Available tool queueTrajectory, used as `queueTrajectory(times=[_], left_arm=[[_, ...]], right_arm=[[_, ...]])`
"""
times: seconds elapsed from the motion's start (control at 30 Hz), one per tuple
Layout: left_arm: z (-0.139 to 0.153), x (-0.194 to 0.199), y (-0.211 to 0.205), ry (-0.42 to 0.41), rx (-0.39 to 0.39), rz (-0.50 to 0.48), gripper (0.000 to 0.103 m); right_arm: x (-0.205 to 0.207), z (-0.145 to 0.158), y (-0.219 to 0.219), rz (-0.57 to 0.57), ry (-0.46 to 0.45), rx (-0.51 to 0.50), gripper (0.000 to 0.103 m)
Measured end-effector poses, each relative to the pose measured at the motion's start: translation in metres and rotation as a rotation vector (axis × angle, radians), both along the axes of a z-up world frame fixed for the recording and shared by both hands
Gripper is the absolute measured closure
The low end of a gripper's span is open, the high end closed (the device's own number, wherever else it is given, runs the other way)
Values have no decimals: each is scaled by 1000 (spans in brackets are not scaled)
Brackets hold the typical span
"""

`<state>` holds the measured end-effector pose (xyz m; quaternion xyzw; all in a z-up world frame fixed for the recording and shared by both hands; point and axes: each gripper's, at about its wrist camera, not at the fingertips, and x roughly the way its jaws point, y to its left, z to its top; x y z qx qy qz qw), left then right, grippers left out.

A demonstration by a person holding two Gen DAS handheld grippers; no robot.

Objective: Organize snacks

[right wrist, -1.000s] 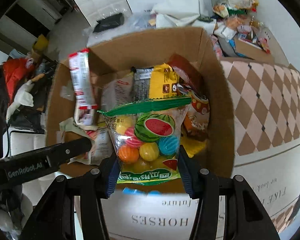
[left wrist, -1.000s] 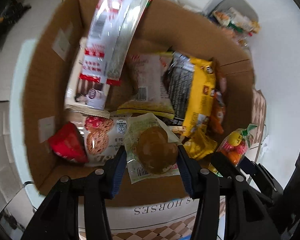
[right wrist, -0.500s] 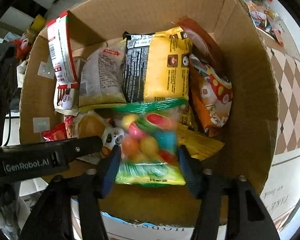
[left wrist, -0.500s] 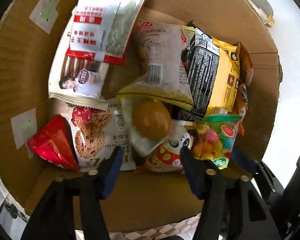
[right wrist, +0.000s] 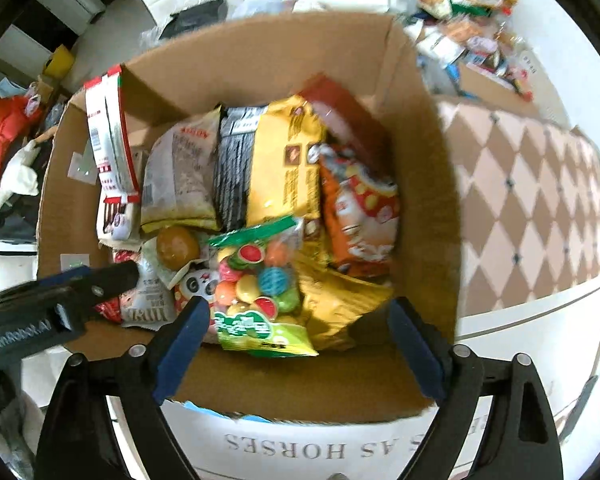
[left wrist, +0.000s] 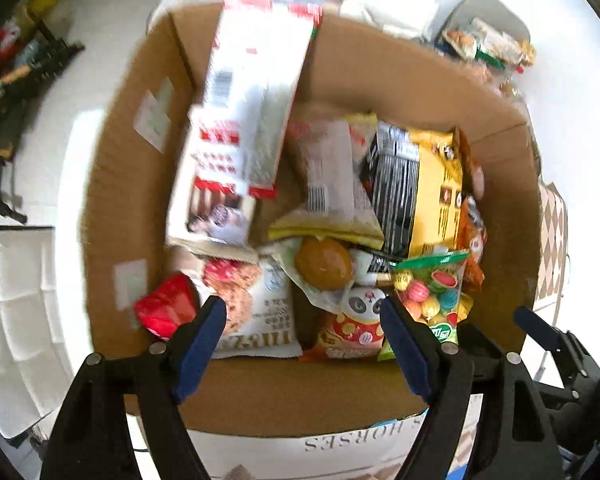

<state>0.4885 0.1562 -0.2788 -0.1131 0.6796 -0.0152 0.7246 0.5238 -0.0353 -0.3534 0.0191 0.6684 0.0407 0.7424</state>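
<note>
A cardboard box (left wrist: 500,216) (right wrist: 424,184) holds several snack packs. The brown bun pack (left wrist: 323,264) (right wrist: 177,247) lies in the box beside the bag of coloured candy balls (left wrist: 432,300) (right wrist: 256,292). A yellow and black bag (left wrist: 416,192) (right wrist: 276,164), a panda pack (left wrist: 356,320) and a red and white pack (left wrist: 252,96) are also inside. My left gripper (left wrist: 302,346) is open and empty above the box's near wall. My right gripper (right wrist: 300,350) is open and empty above the same wall.
A heap of loose snacks (left wrist: 488,48) (right wrist: 472,12) lies on the white table behind the box. A brown and cream checkered cloth (right wrist: 532,200) lies to the right of the box. The left gripper's arm (right wrist: 52,300) crosses the right wrist view.
Both grippers opened and let go: the bun pack and the candy bag now lie in the box. Both grippers then pulled up and back from the contents.
</note>
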Motion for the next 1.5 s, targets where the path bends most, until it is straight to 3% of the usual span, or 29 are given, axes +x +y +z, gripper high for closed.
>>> queueTrajectory(times=[0.07,0.4,0.73,0.97,1.5], left_arm=[[10,-9,-2,-31,44,-10,6],[27,-10,7,-94,104,-11,6],[69,-52,4,-205,138,15,6],[113,-107,0,-335,178,30,6],[193,-215,-19,-515,222,27,6]], right_arm=[[-5,12,-3,-1,-32,-18,9],[-18,37,-10,-8,-67,-25,6],[-51,87,-21,-27,-166,-11,6],[-98,128,-29,-25,-251,-10,6],[-233,228,-41,-7,-445,10,6]])
